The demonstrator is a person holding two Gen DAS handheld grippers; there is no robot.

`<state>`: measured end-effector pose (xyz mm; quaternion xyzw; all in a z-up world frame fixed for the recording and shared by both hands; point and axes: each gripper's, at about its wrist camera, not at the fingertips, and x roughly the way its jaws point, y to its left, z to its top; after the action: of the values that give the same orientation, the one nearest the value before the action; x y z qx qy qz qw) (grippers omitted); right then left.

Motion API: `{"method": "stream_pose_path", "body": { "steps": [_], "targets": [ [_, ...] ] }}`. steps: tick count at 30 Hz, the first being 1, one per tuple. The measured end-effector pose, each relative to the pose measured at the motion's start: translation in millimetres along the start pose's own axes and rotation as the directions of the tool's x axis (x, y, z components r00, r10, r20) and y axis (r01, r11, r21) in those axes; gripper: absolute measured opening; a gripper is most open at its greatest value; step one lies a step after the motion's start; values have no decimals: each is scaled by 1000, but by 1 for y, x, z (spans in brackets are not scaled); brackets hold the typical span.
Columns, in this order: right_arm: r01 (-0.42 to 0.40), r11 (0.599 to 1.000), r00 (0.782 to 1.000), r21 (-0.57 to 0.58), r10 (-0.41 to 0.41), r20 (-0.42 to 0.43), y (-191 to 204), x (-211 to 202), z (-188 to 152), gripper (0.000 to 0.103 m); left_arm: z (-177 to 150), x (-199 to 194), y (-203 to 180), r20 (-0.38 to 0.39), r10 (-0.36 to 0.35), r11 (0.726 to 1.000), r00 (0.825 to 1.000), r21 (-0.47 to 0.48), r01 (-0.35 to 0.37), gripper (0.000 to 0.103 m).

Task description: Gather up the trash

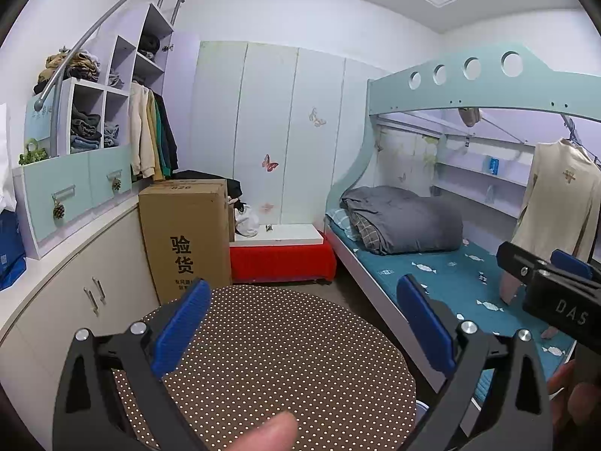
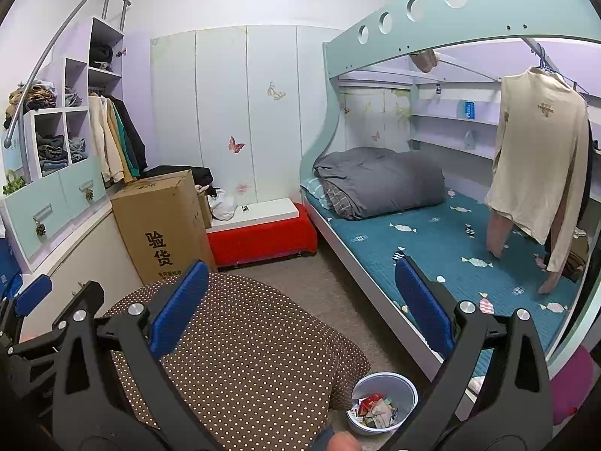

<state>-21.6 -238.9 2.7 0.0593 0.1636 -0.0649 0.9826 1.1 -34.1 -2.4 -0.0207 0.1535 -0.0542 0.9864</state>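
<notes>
A small pale blue trash bin [image 2: 383, 402] stands on the floor between the round table and the bed, with several paper and wrapper scraps [image 2: 375, 409] inside. My right gripper [image 2: 300, 308] is open and empty, held above the table and up-left of the bin. My left gripper [image 1: 304, 327] is open and empty above the brown dotted round table [image 1: 285, 360]. The right gripper [image 1: 556, 293] also shows at the right edge of the left wrist view; the left gripper [image 2: 30, 312] shows at the left edge of the right wrist view. Only a sliver of the bin's rim [image 1: 422, 407] shows in the left view.
A bunk bed [image 2: 432, 240] with a teal mattress and grey quilt [image 2: 379, 180] fills the right. A cardboard box [image 2: 161, 221] and red bench [image 2: 263, 236] stand beyond the table. Cabinets and shelves [image 1: 86, 263] line the left wall. A cream shirt [image 2: 537, 150] hangs over the bed.
</notes>
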Motion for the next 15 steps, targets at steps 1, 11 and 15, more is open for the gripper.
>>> {"method": "stream_pose_path", "body": {
  "steps": [1, 11, 15],
  "targets": [
    [0, 1000, 1000, 0, 0, 0, 0, 0, 0, 97, 1, 0, 1, 1, 1, 1000, 1000, 0, -1, 98],
    [-5, 1000, 1000, 1, 5, -9, -2, 4, 0, 97, 1, -1, 3, 6, 4, 1000, 1000, 0, -4, 98],
    [-7, 1000, 1000, 4, 7, -10, -1, 4, -1, 97, 2, -1, 4, 11, 4, 1000, 1000, -4, -4, 98]
  ]
}}
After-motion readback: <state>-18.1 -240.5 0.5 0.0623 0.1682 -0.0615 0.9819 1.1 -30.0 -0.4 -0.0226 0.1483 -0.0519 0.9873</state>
